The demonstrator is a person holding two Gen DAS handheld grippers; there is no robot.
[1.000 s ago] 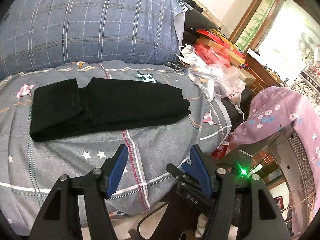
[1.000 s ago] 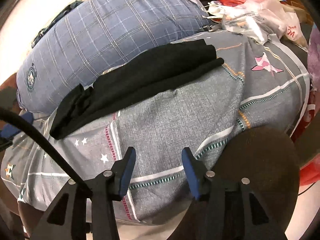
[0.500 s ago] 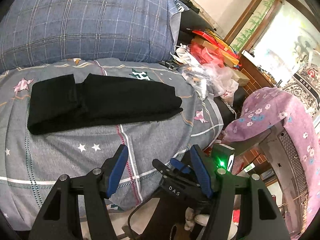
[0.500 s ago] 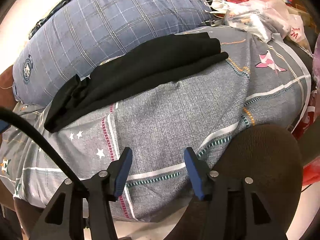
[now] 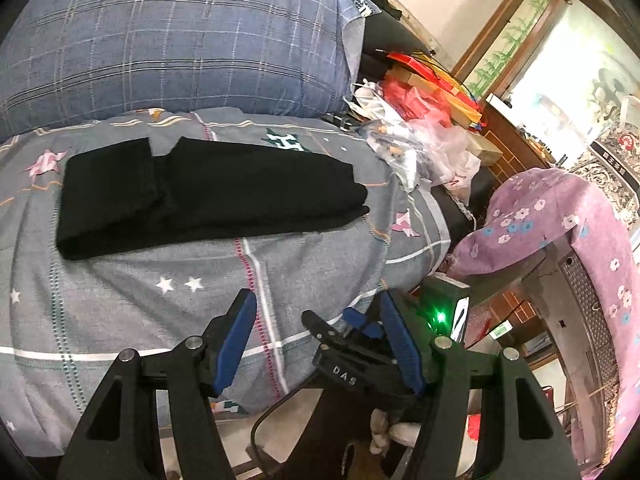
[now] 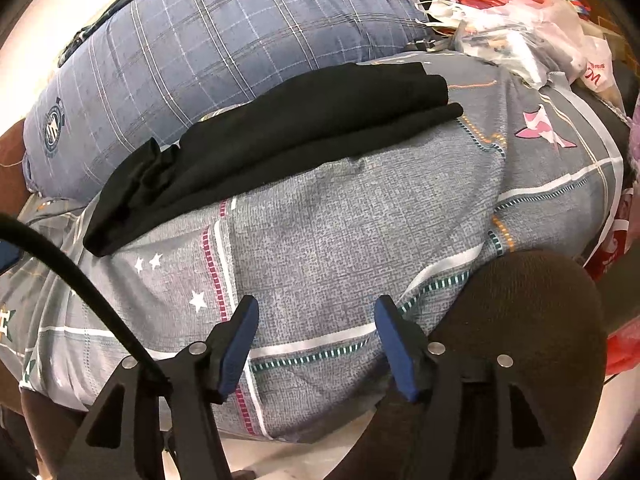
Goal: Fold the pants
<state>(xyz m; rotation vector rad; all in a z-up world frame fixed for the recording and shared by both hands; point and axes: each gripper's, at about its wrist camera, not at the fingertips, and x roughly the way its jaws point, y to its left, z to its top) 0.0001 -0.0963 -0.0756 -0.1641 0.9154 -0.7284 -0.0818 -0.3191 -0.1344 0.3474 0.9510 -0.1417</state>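
Note:
Black pants [image 5: 208, 192] lie folded into a long strip on the grey patterned bedsheet [image 5: 120, 300], in front of a big blue plaid pillow. In the right wrist view the same pants [image 6: 280, 140] stretch across the bed beyond the fingers. My left gripper [image 5: 316, 308] hovers open over the near edge of the bed, nothing between its blue pads. The right gripper shows in that view just past its right finger. My right gripper [image 6: 316, 316] hangs above the sheet near the bed's edge; its jaws are opening, with only sheet below them.
A blue plaid pillow [image 5: 168, 40] fills the back. Plastic bags and red boxes [image 5: 420, 120] pile at the bed's right end. A chair draped in purple floral cloth [image 5: 560, 220] stands to the right. A round dark stool [image 6: 528, 340] and a black cable [image 6: 80, 280] sit close.
The right gripper's jaws have spread wider. Both views shifted only slightly; the pants lie as before.

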